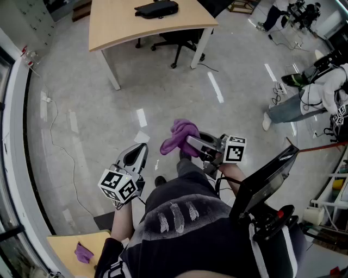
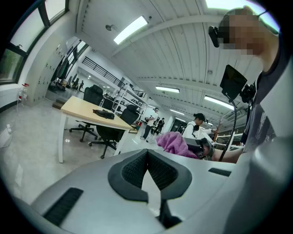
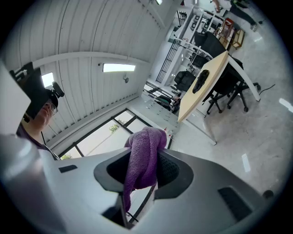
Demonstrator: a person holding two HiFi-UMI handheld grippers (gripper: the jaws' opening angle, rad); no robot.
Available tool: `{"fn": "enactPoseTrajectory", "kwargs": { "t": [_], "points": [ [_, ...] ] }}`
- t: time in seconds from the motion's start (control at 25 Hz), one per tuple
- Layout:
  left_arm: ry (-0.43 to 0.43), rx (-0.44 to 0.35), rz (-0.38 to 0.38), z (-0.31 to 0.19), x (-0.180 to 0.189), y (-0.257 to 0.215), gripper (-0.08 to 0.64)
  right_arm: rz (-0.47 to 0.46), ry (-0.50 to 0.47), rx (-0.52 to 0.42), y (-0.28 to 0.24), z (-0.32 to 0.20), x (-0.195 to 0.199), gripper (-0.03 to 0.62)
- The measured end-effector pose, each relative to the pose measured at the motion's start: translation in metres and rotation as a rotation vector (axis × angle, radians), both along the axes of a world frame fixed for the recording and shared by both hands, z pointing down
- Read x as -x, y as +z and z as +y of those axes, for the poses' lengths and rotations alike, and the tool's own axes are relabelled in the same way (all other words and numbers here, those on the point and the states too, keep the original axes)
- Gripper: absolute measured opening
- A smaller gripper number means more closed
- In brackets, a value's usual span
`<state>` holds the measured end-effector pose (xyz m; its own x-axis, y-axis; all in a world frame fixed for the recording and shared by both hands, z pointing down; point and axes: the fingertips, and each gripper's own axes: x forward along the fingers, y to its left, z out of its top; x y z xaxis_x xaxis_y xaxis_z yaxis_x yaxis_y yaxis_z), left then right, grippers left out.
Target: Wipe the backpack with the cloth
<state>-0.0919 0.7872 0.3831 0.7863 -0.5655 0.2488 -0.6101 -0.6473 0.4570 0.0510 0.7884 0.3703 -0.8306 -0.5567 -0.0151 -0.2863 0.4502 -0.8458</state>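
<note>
A black backpack (image 1: 156, 8) lies flat on a light wooden table (image 1: 114, 27) far ahead across the floor. It also shows in the left gripper view as the backpack (image 2: 104, 114) and in the right gripper view as the backpack (image 3: 201, 81). My right gripper (image 1: 187, 142) is held at waist height, shut on a bunched purple cloth (image 1: 179, 136). In its own view the cloth (image 3: 142, 160) hangs down between the pads. My left gripper (image 1: 142, 146) is held low beside it with the jaws shut and nothing in them (image 2: 147, 153). Both grippers are well away from the backpack.
Black office chairs (image 1: 182, 38) stand behind the table. A second purple cloth (image 1: 83, 253) lies on a small table corner at the lower left. A black monitor arm and stand (image 1: 266, 179) are close on my right. People stand at the right (image 1: 304, 98). A cable (image 1: 60, 141) trails over the floor.
</note>
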Motion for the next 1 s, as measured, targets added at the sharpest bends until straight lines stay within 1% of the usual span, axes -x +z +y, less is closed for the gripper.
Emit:
{"fn": "enactPoseTrajectory", "kwargs": {
  "t": [0.12, 0.24, 0.32, 0.4, 0.44, 0.52, 0.6, 0.72, 0.8, 0.88, 1.0],
  "points": [
    [-0.013, -0.035, -0.015, -0.037, -0.03, -0.001, 0.008, -0.011, -0.041, -0.056, -0.003, -0.05, -0.02, 0.12],
    [-0.02, -0.031, -0.066, -0.092, -0.068, -0.001, 0.008, -0.029, -0.061, -0.063, 0.003, -0.111, -0.053, 0.12],
    [-0.007, -0.031, -0.102, -0.129, -0.094, -0.006, 0.008, 0.019, -0.087, -0.089, 0.007, -0.146, -0.069, 0.12],
    [0.012, -0.038, -0.13, -0.162, -0.114, -0.014, 0.008, 0.091, -0.138, -0.14, 0.006, -0.177, -0.074, 0.12],
    [0.013, -0.041, -0.142, -0.178, -0.122, -0.016, 0.008, 0.11, -0.167, -0.157, 0.005, -0.192, -0.075, 0.12],
    [0.006, -0.043, -0.157, -0.208, -0.136, -0.018, 0.008, 0.119, -0.202, -0.173, 0.002, -0.223, -0.082, 0.12],
    [-0.006, -0.04, -0.159, -0.23, -0.144, -0.016, 0.008, 0.124, -0.21, -0.184, 0.0, -0.25, -0.09, 0.12],
    [-0.026, -0.023, -0.156, -0.257, -0.149, -0.008, 0.008, 0.117, -0.218, -0.169, 0.001, -0.278, -0.102, 0.12],
    [-0.039, -0.016, -0.148, -0.278, -0.144, 0.001, 0.008, 0.131, -0.215, -0.147, 0.012, -0.298, -0.103, 0.12],
    [-0.055, -0.025, -0.129, -0.305, -0.129, 0.014, 0.008, 0.16, -0.211, -0.13, 0.03, -0.322, -0.095, 0.12],
    [-0.078, -0.038, -0.099, -0.355, -0.092, 0.038, 0.008, 0.196, -0.192, -0.1, 0.059, -0.363, -0.073, 0.12]
  ]
}}
